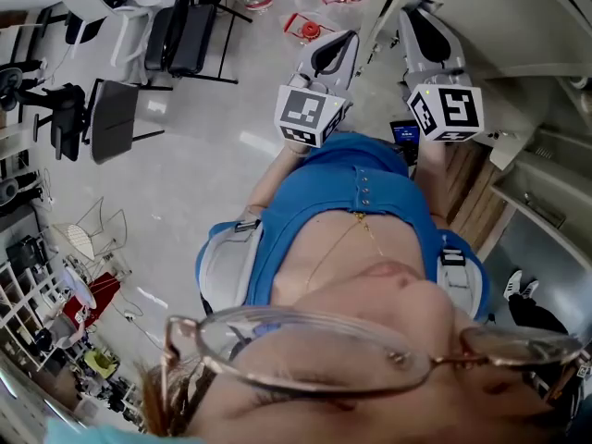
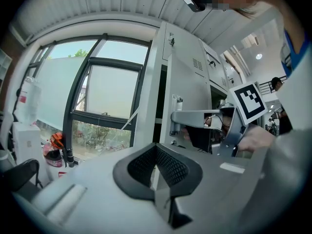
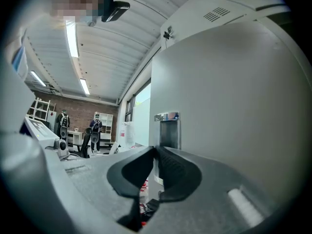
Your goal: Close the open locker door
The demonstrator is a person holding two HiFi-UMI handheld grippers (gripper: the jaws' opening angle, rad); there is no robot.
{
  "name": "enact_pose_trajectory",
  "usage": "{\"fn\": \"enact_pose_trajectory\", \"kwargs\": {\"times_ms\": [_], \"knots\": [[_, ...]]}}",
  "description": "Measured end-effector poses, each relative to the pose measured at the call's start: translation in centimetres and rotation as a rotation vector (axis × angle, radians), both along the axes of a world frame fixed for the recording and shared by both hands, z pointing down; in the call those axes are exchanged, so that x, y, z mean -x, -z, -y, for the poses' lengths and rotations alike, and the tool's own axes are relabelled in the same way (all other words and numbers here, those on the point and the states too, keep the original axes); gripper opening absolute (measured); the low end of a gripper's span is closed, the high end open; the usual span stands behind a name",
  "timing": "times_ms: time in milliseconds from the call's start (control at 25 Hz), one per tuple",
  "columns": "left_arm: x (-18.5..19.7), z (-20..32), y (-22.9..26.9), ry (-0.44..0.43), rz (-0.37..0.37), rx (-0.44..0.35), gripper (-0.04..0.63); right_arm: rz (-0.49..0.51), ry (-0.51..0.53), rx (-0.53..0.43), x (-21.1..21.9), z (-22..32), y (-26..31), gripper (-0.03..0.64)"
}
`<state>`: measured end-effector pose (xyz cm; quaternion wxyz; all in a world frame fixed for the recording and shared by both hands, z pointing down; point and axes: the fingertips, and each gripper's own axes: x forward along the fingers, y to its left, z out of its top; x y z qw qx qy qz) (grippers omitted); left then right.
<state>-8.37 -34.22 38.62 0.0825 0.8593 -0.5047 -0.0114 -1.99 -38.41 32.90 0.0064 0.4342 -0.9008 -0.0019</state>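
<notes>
The grey locker door fills the right of the right gripper view, its recessed metal handle just beyond my jaws. My right gripper has its pads closed on the door's free edge. In the left gripper view that door stands open, turned out from the locker bank, and the right gripper reaches level to its edge. My left gripper is shut with nothing in it, held apart to the left of the door. In the head view the left gripper and the right gripper point away side by side.
A large window lies left of the lockers, with bottles at its sill. Black chairs and water jugs stand on the floor behind. More locker doors stand at the right of the head view.
</notes>
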Motion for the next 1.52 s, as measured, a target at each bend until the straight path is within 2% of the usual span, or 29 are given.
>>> {"fn": "enact_pose_trajectory", "kwargs": {"times_ms": [280,560,1120,1520], "knots": [[0.3,1.5,0.1,-0.052,0.013,-0.01,-0.002,-0.027,-0.107,-0.018,0.0,2.1,-0.1,0.035],[0.9,2.6,-0.5,-0.091,0.011,0.0,-0.001,-0.066,-0.222,-0.092,-0.1,3.9,-0.2,0.043],[2.0,3.4,-1.3,-0.17,0.01,0.012,0.0,-0.076,-0.342,-0.12,-0.3,5.5,-0.1,0.048],[2.0,4.0,-1.9,-0.196,0.003,0.017,0.0,-0.125,-0.44,-0.169,-0.5,5.8,-0.3,0.057]]}}
